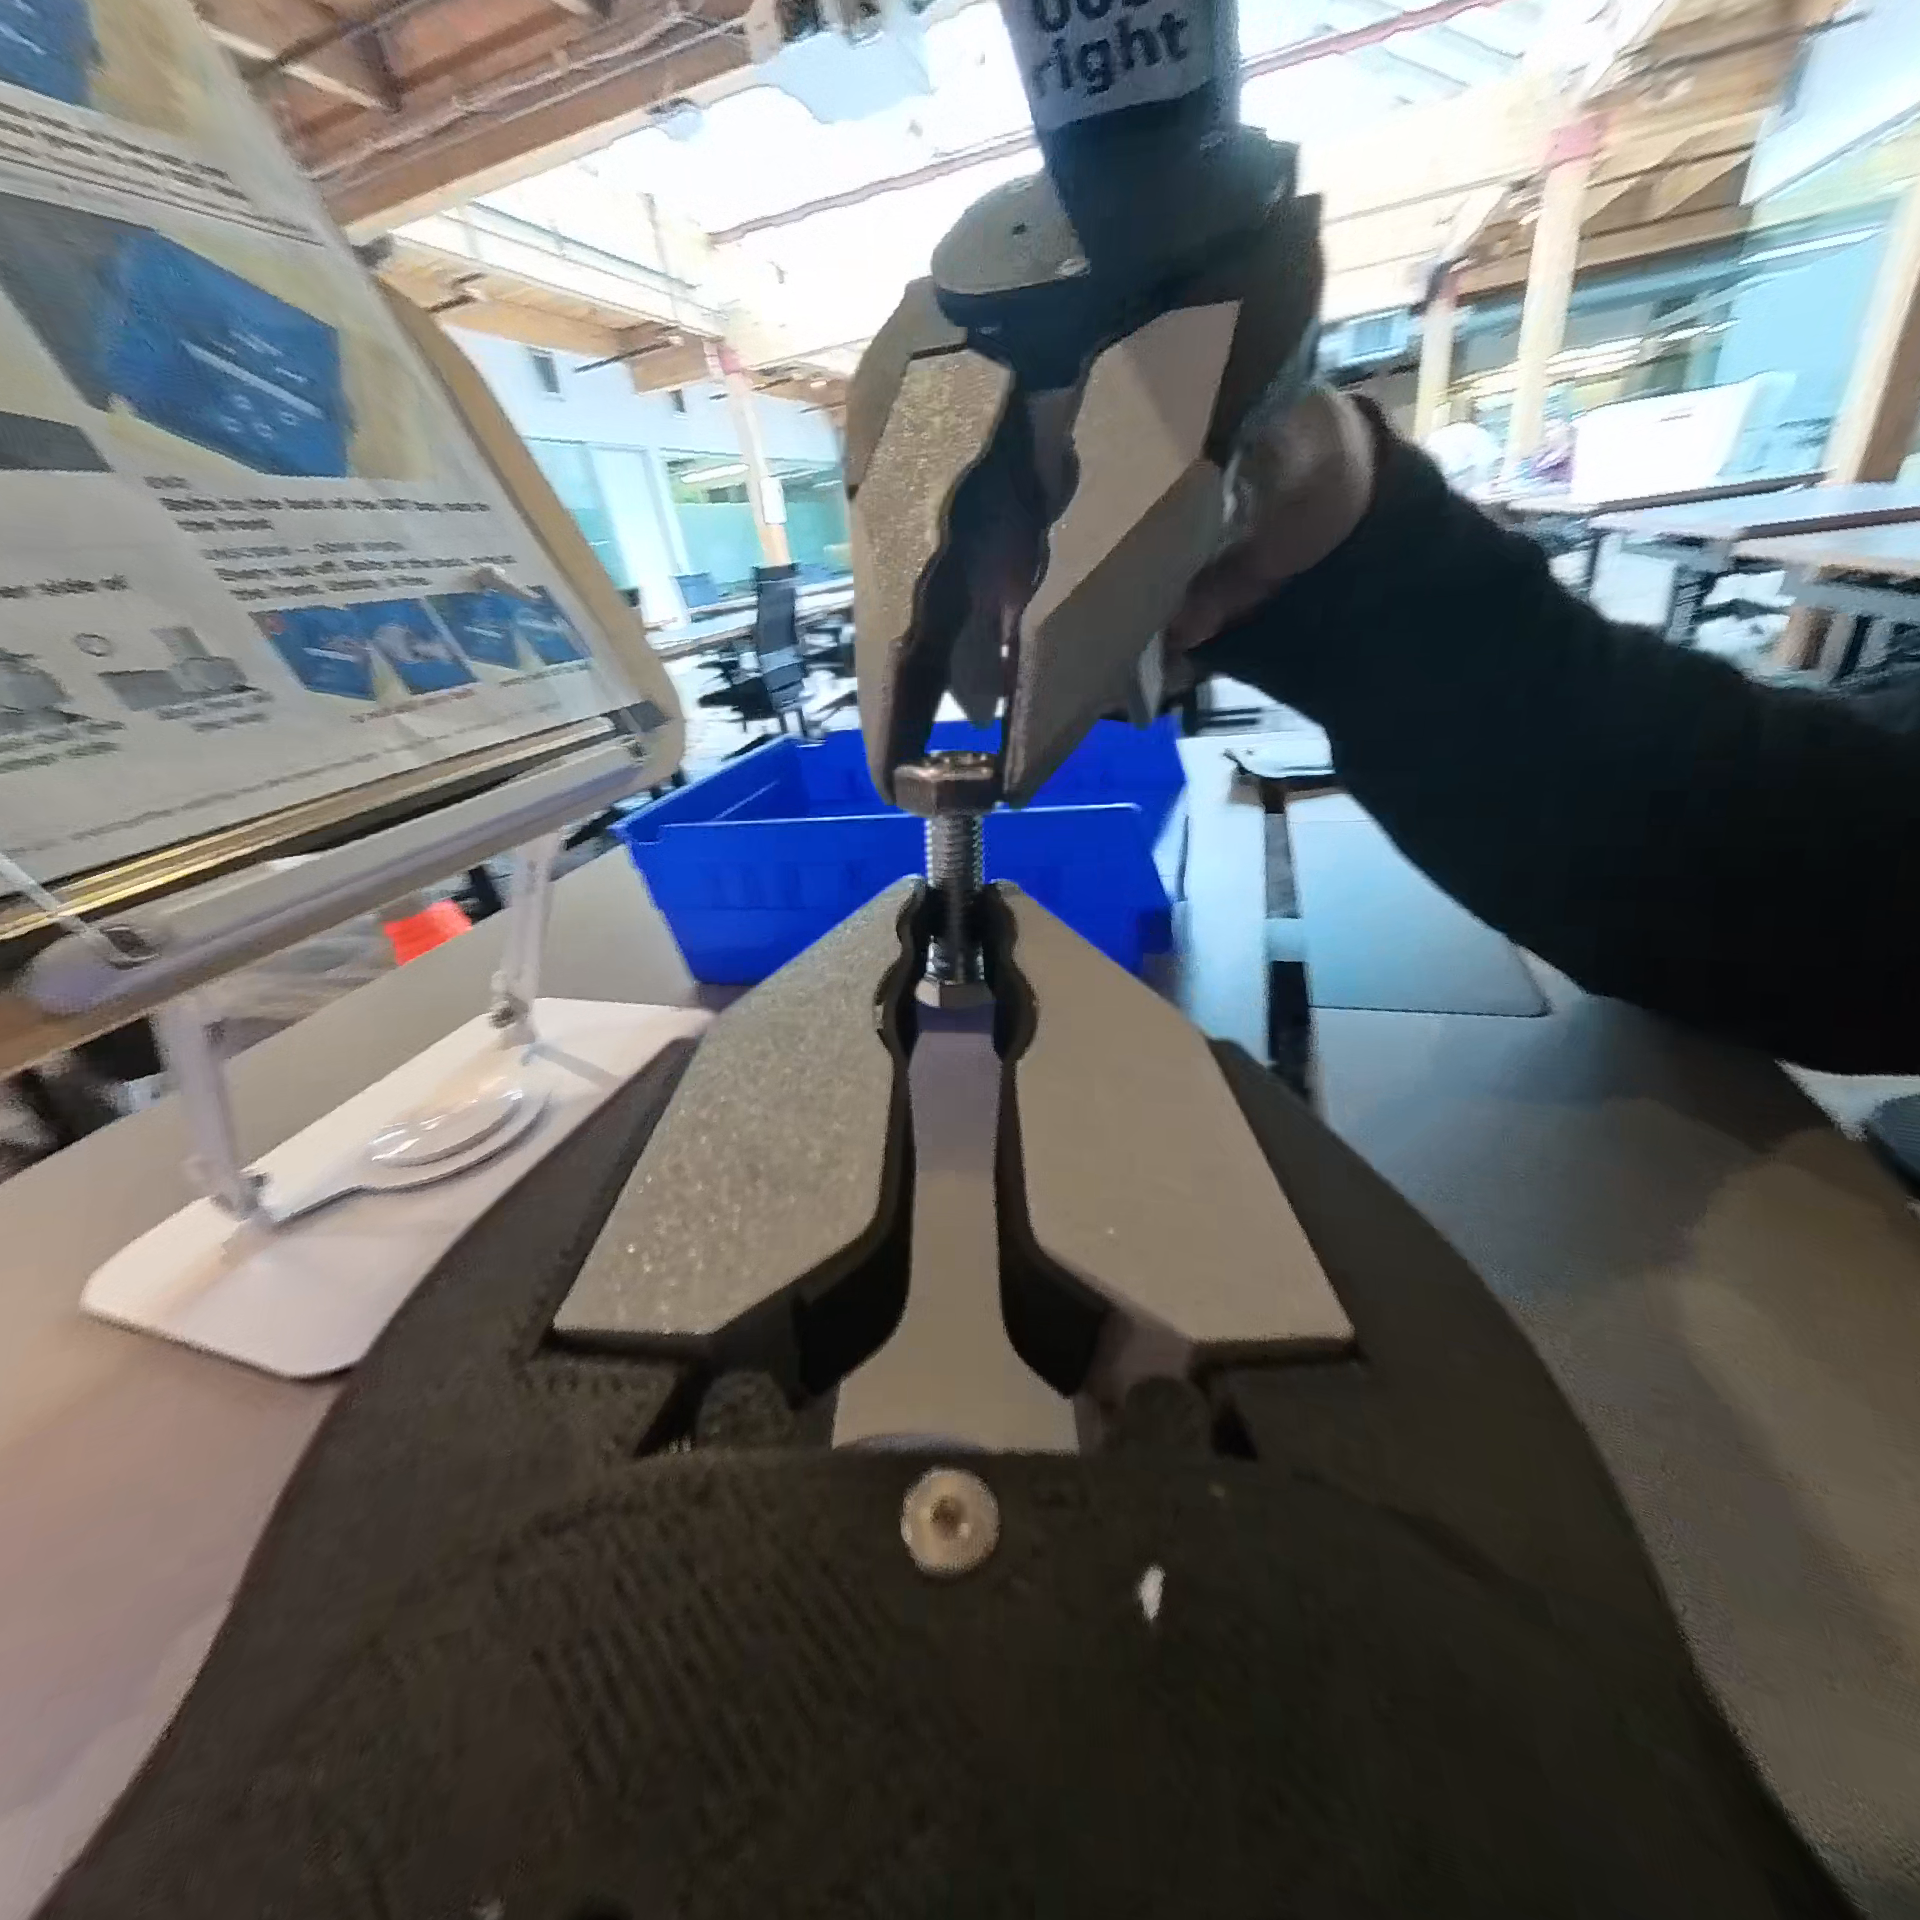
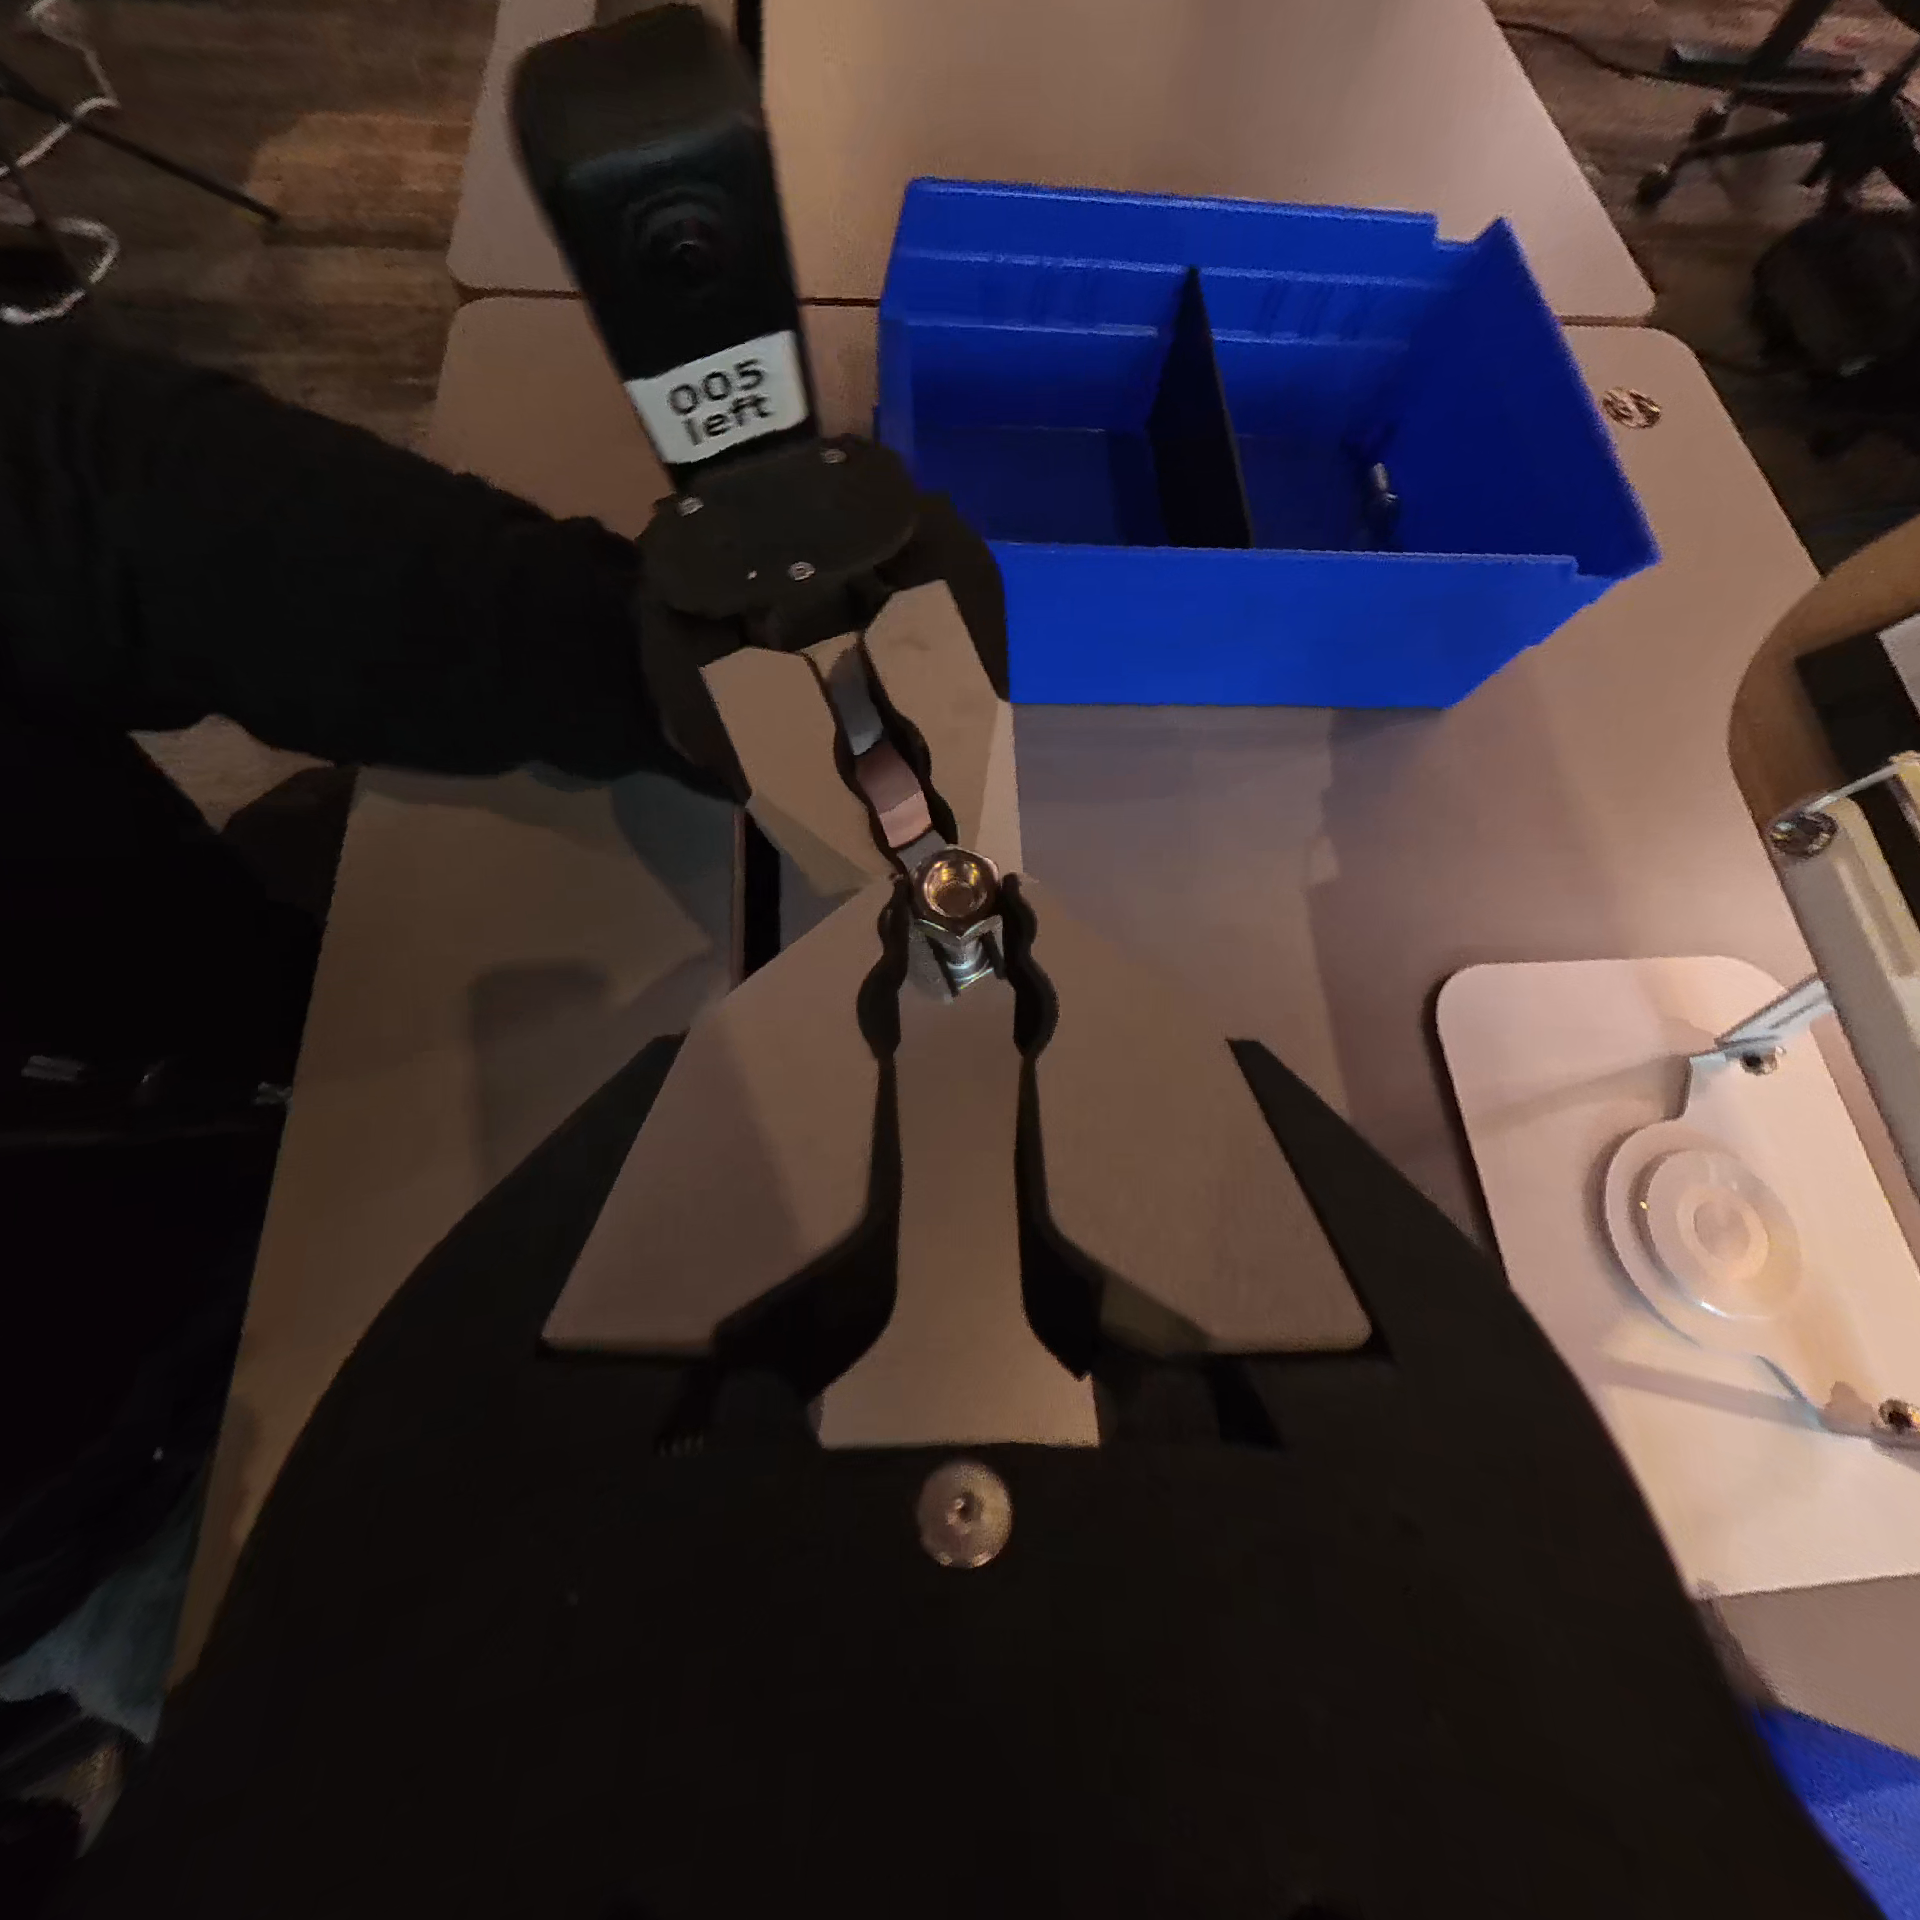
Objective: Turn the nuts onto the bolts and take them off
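- Gripping a hex nut (image 1: 943, 787) at the top end of a threaded bolt (image 1: 954, 902), the right tongs (image 1: 948, 795) come down from above, their jaws clenched on the nut's sides; bolt and nut are held in the air above the table (image 2: 1226, 831), just in front of the blue bin (image 2: 1288, 634).
- Clamping the bolt lower down, the left tongs (image 1: 956, 940) pinch the shank just above the bolt's head, which sits between their notched fingertips (image 1: 894, 935); the bolt stands upright in the left wrist view.
- From the right wrist view the nut (image 2: 953, 896) is seen end-on, level with the bolt's tip, so it appears only barely engaged; whether it is going on or coming off cannot be told.
- To do this step well, the nut probably wants turning squarely about the bolt's axis, without tilt, while the left tongs keep the shank from spinning; a slipped grip would likely drop the nut.
- Beyond stand the divided bin with a small metal piece (image 2: 1377, 488) in its right compartment, and a clear stand (image 1: 343, 1143) bearing an instruction sheet (image 1: 239, 499) to one side.
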Available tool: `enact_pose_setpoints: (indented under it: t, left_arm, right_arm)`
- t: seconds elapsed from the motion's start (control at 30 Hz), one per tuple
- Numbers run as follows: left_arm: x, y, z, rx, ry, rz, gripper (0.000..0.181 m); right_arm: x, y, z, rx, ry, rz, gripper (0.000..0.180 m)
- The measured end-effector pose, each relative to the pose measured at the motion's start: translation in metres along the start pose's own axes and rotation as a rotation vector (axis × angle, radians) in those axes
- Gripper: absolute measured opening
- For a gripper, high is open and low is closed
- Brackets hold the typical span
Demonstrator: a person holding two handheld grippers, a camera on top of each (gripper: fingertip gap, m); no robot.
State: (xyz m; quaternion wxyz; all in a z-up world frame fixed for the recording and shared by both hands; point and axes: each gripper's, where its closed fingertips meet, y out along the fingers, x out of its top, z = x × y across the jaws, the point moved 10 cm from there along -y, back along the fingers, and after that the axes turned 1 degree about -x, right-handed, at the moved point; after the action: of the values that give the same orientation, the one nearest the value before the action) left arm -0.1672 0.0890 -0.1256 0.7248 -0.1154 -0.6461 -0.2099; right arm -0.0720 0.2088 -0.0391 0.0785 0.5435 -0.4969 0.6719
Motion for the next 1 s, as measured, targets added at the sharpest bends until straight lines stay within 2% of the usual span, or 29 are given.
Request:
enact_pose_setpoints:
  t: [0.27,0.47,0.63,0.77,0.9,1.0]
  left_arm:
    - [0.0,-0.001,0.005,0.303,0.112,0.074,0.006]
    - [-0.006,0.001,0.01,0.419,0.101,0.143,0.006]
    - [-0.004,-0.002,0.013,0.324,-0.006,0.08,0.006]
    - [-0.001,-0.003,0.013,0.234,-0.059,0.034,0.006]
    - [0.0,-0.004,0.012,0.091,-0.118,-0.005,0.006]
    - [0.0,-0.004,0.012,-0.016,-0.167,-0.022,0.006]
  right_arm:
    - [0.006,0.016,-0.008,-0.189,0.188,-0.004,0.014]
    - [0.007,0.03,-0.009,-0.313,0.229,0.022,0.014]
    - [0.006,0.026,-0.011,-0.265,0.23,-0.017,0.014]
    - [0.007,0.013,-0.011,-0.213,0.198,-0.045,0.023]
    - [0.007,-0.007,-0.007,-0.124,0.053,-0.09,0.024]
    - [0.003,-0.017,-0.002,-0.062,-0.084,-0.13,0.019]
